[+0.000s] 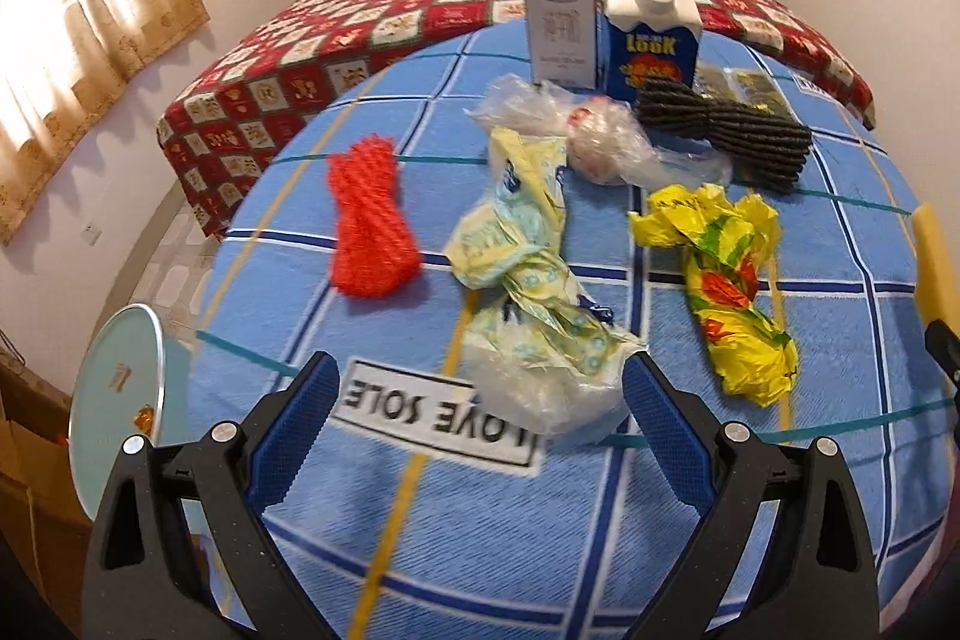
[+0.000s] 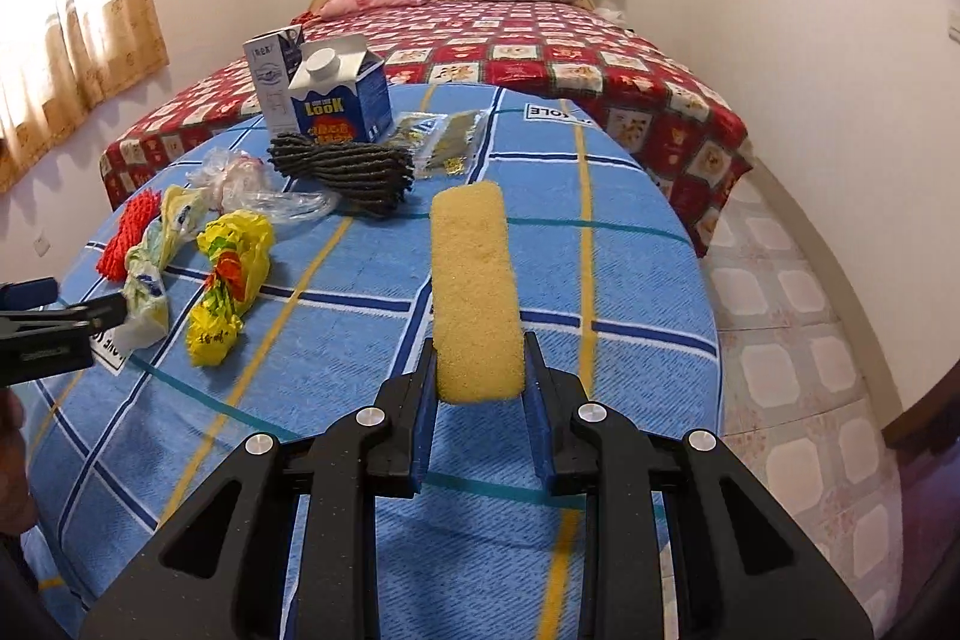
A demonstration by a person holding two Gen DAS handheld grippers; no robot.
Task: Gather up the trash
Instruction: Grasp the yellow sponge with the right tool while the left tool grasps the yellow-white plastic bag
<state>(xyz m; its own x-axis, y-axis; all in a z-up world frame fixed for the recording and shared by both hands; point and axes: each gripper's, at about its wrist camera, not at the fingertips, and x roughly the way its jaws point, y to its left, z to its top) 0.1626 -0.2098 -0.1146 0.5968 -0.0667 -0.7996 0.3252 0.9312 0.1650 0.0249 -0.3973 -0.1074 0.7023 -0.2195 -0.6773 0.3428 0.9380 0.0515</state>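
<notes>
Yellow porous sponge [image 2: 477, 292], oblong, clamped in right gripper [image 2: 480, 382] jaws; left gripper [image 1: 480, 400] jaws spread.

1. Yellow sponge [image 2: 477, 292]: long foam block, lifted off the surface, its near end clamped between the right gripper's [image 2: 480, 376] pads, its far end pointing to 12 o'clock.
2. Yellow wrapper [image 1: 729, 280]: crumpled, printed red and green, lying flat at 3 o'clock of the pale wrapper.
3. Pale wrapper [image 1: 534, 292]: twisted, light yellow and white, its near end between the left gripper's [image 1: 480, 400] spread fingers; contact cannot be told.
4. Red mesh [image 1: 369, 220]: bunched netting, at 9 o'clock of the pale wrapper.
5. Clear plastic bag [image 1: 576, 130]: crumpled, at 12 o'clock of the pale wrapper.
6. Grey mesh [image 1: 726, 133]: pinched at its middle, lying flat.
7. Blue carton [image 1: 654, 34] and white box [image 1: 561, 10]: upright, side by side, at 12 o'clock of the clear plastic bag.
</notes>
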